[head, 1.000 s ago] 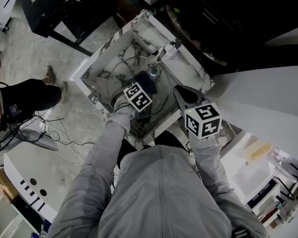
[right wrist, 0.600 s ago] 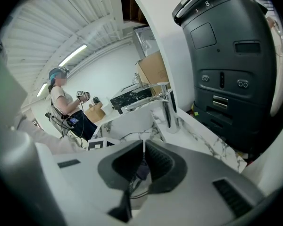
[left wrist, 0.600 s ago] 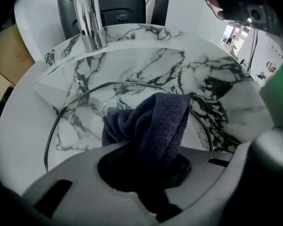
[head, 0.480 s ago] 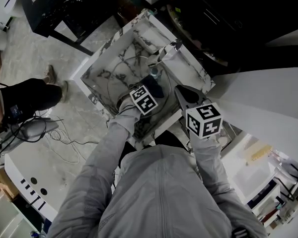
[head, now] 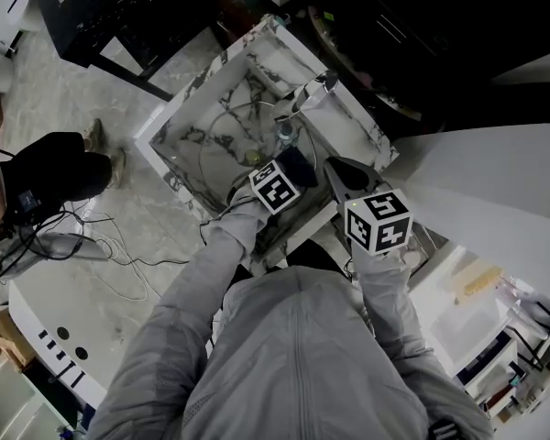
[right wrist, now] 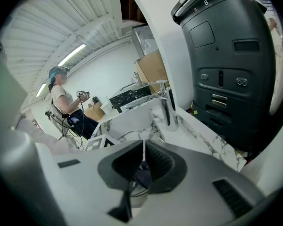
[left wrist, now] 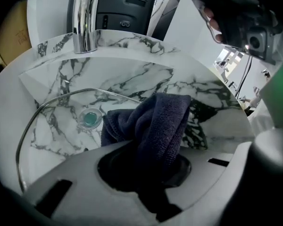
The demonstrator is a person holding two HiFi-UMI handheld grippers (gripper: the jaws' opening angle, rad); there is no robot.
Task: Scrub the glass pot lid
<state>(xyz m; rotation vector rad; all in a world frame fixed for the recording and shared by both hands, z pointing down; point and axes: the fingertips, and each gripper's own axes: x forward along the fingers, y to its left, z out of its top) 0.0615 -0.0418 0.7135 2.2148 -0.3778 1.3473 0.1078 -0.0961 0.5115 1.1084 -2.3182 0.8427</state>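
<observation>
**Item:** glass pot lid (left wrist: 56, 121), lying flat on the floor of the marble sink basin (left wrist: 132, 46). Its knob (left wrist: 89, 119) is uppermost and its steel rim curves towards the basin's left wall. It is round, so there is no long axis to reckon with.

**Left tool** (head: 291, 165): pinching a bunched dark blue cloth (left wrist: 158, 121), lowered into the basin near its front edge. The cloth hangs over the lid's near right part; whether it touches the glass cannot be told. The knob sits just beyond the cloth and to its left, towards the faucet (left wrist: 85, 18) on the back edge.

**Right tool** (right wrist: 143, 161): jaws pressed together on nothing, held above the basin's front edge, apart from the lid.

**Judgement:** the left arm is the nearer, and a scrubbing stroke would run from the cloth towards the knob and the far left rim.

**Container:** the basin holds the lid and the cloth end only; no standing water shows.

**Also present:** another person (right wrist: 61, 95) beyond the basin's left side
</observation>
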